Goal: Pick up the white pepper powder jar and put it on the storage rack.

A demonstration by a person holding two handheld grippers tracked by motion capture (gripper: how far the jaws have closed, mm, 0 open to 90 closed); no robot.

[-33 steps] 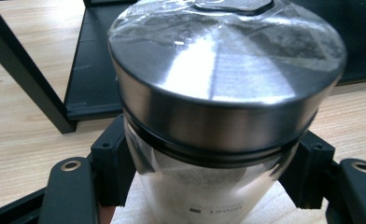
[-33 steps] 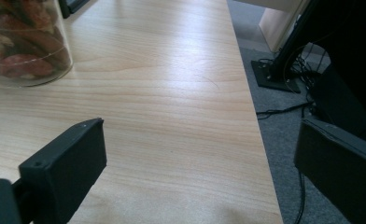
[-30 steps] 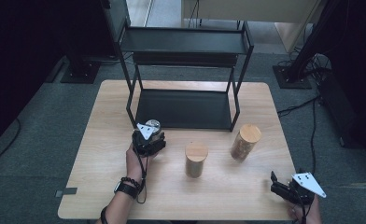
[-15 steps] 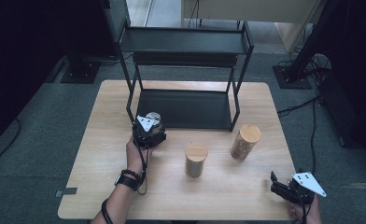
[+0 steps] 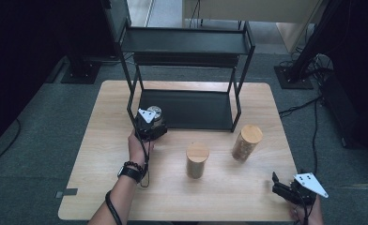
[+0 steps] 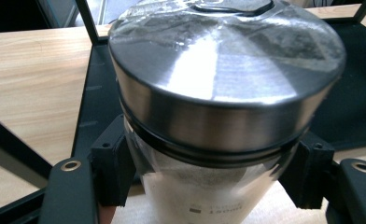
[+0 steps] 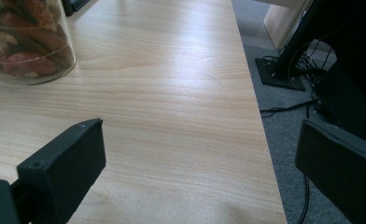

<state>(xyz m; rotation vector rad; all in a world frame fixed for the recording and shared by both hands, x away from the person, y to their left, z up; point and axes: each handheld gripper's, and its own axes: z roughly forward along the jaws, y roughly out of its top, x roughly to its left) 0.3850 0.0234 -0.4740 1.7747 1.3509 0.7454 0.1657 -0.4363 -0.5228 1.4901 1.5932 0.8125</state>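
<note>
As rack post [image 5: 131,93] nears, L gripper [image 5: 150,123] probably clamps jar [image 6: 228,93].

The jar [image 6: 218,107] is cut off at the top and bottom edges in the left gripper view, and the tiny print low on its glass is too blurry to read. In the right gripper view, another jar [image 7: 24,42] is cut off at the top left corner, so its lid is hidden
</note>
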